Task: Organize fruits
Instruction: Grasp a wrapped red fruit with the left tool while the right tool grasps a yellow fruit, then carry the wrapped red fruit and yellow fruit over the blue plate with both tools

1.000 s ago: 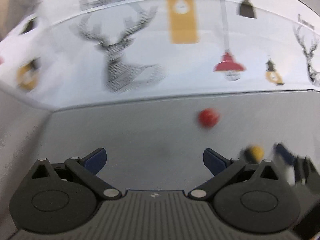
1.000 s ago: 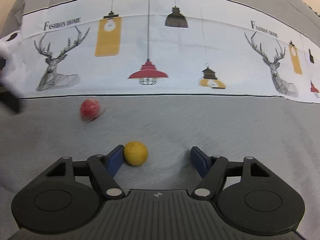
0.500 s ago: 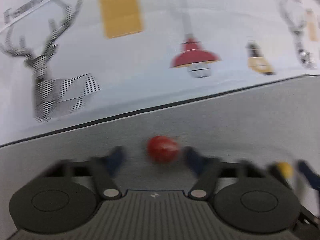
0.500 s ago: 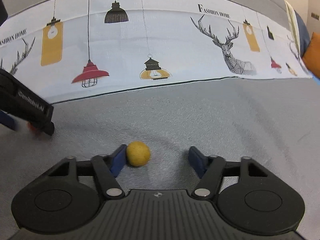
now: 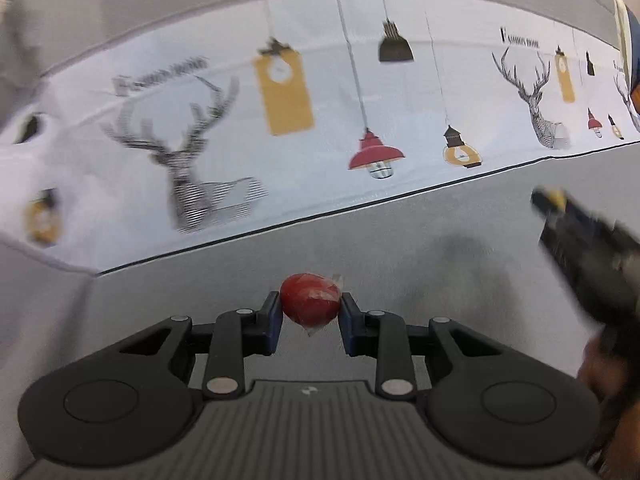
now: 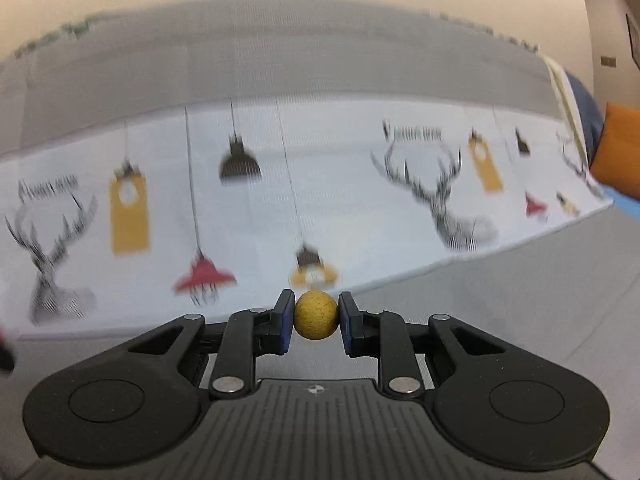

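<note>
My left gripper is shut on a small red fruit wrapped in clear film, held over the grey cloth. My right gripper is shut on a small yellow ball-shaped fruit and is raised above the cloth. The right gripper also shows in the left wrist view at the far right, blurred, with the yellow fruit between its tips.
A grey cloth covers the surface. Behind it lies a white cloth band printed with deer and lamps; it also shows in the right wrist view. An orange cushion sits at the far right.
Both grippers closed on their fruits: the left on the red one, the right on the yellow one. The right gripper has lifted and tilted up, and its view is blurred.
</note>
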The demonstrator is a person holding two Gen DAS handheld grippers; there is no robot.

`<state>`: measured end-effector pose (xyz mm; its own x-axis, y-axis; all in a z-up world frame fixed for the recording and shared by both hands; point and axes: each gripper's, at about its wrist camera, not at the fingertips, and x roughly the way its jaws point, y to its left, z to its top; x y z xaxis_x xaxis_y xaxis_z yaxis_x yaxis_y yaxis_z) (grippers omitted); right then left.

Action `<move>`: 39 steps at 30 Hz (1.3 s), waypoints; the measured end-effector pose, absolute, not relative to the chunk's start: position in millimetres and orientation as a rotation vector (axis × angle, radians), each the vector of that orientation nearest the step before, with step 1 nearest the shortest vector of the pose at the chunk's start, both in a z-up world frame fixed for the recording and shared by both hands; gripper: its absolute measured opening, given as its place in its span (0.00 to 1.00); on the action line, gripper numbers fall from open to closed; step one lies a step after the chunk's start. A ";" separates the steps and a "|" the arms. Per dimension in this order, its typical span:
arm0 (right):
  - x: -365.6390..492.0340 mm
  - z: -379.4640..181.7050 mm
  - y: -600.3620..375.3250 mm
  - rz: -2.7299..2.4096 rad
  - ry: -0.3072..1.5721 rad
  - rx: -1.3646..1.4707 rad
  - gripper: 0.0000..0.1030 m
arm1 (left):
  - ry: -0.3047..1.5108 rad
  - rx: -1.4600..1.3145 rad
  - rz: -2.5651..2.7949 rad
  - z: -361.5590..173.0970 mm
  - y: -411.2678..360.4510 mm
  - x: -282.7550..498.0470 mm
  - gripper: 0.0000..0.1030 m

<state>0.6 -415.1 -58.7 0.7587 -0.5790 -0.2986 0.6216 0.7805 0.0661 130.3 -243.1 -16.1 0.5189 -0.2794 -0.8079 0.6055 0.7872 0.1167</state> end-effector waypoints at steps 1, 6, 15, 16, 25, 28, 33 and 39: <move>-9.9 -45.3 -406.6 -0.628 0.252 0.163 0.24 | 0.871 0.411 -0.538 -6.8 -232.0 120.6 0.32; -67.4 1.1 -347.7 -0.448 0.255 0.134 0.24 | 0.881 0.381 -0.483 32.3 -168.2 67.7 0.32; -143.5 10.5 -245.5 -0.142 0.445 0.138 0.24 | 0.896 0.348 -0.345 58.8 -64.4 -16.1 0.32; -148.8 9.2 -235.5 -0.118 0.469 0.145 0.24 | 0.899 0.345 -0.332 59.1 -54.8 -22.8 0.32; -190.7 0.1 -164.4 -0.014 0.561 0.051 0.24 | 0.883 0.301 -0.267 59.9 1.7 -65.1 0.32; -201.6 -0.2 -150.6 -0.006 0.561 0.003 0.24 | 0.887 0.272 -0.271 56.2 10.8 -76.9 0.32; -207.5 2.5 -137.7 -0.002 0.556 -0.051 0.24 | 0.889 0.255 -0.282 49.5 16.3 -89.8 0.32; -206.5 0.9 -133.6 -0.018 0.571 -0.068 0.24 | 0.896 0.238 -0.277 45.0 21.3 -89.8 0.32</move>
